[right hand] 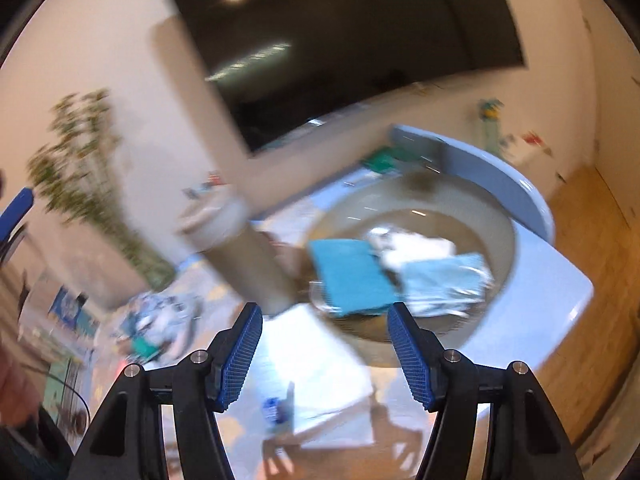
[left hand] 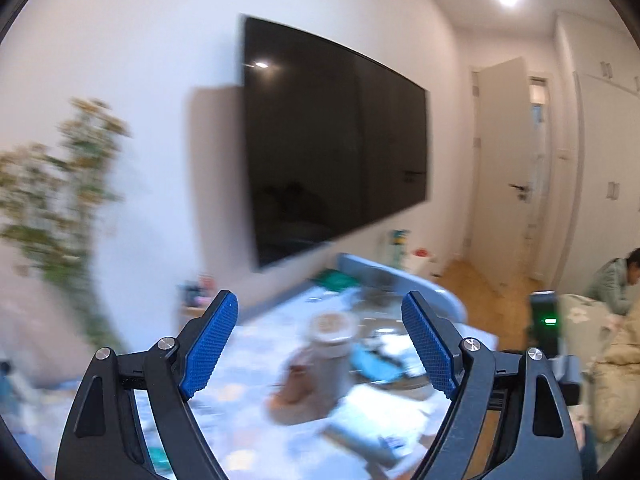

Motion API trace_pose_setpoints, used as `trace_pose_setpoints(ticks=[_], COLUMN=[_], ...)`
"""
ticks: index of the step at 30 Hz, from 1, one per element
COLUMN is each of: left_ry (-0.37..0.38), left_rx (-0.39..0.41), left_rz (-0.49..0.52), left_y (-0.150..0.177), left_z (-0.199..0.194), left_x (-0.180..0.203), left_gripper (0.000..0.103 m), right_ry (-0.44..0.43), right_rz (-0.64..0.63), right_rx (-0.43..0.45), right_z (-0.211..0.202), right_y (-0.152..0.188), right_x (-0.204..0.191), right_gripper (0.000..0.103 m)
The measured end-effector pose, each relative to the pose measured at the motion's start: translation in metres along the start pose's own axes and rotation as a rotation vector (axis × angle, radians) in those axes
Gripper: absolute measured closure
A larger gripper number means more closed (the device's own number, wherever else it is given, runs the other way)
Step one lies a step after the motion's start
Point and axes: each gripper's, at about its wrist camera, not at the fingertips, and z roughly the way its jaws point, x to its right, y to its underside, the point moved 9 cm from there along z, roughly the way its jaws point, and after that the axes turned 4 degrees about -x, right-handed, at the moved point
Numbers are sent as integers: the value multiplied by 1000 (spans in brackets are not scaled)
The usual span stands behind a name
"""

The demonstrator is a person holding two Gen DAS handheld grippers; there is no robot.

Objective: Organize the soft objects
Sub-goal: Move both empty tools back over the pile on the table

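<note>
Both grippers, left (left hand: 320,344) and right (right hand: 325,350), gape empty. I judge I'm approaching; next, close the right on the teal cloth (right hand: 350,274) just ahead.

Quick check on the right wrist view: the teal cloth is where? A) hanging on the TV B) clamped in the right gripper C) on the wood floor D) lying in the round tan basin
D. The teal cloth lies inside the round tan basin, next to a light blue cloth; the right gripper is open and holds nothing.
</note>
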Motion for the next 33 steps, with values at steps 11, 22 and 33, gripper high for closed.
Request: trace_pose_setpoints(ticks=[11,22,33], left_ry=[-302,-270,-135], left_rx=[64,-258,-462], left_rz=[-268,-527,-704], left_y=[46,238,335], left_z=[-120,-61,10], left_x=[-172,-241,-227], left_gripper=[16,16,18], right_ry=[-208,-314,-197], right_rz=[-306,-283,-444], right_rx=[8,-335,-411], right_z=[13,156,200], right_y=[33,125,160], right_x=[-172,-227,-232], right_gripper=[39,40,40])
